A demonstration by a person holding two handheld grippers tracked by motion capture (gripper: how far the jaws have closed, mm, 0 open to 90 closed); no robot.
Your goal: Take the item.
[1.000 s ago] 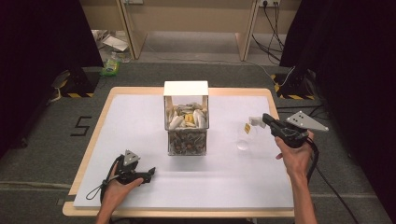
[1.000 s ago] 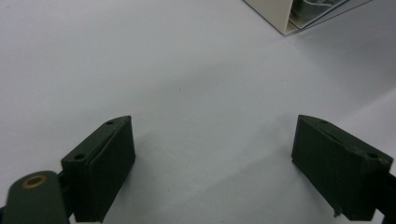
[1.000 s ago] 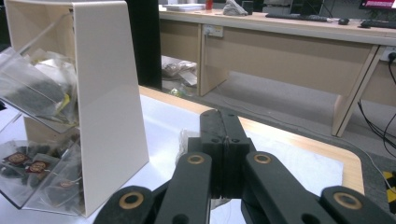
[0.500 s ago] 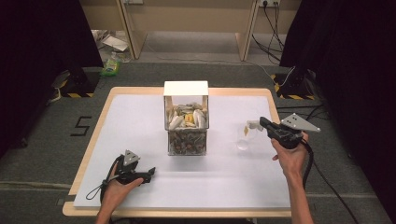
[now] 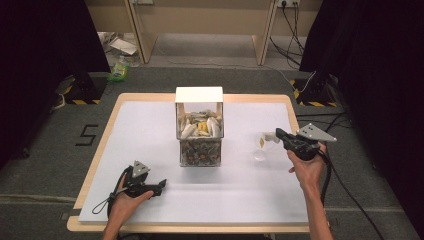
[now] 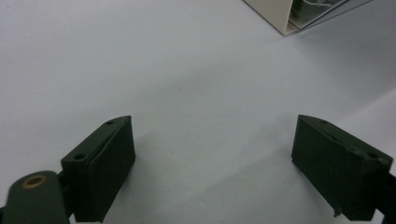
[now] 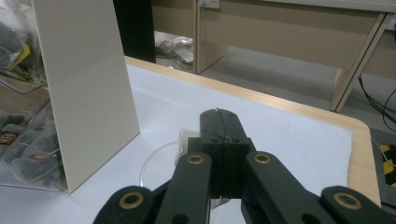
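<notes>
With your right gripper [image 5: 276, 135] clenched on the tea bag [image 5: 266, 137], lower it straight over the clear cup [image 5: 259, 154] while your released left gripper [image 5: 159, 186] rests.

both forearms are bare, no sleeves. the left gripper [image 5: 161, 186] is black with a grey three-cornered plate on top and a black cable looping behind it. its jaws are blocky dark pads with small screw holes. the right gripper [image 7: 218, 122] has black link arms with brass-ringed pivots behind its jaws.
</notes>
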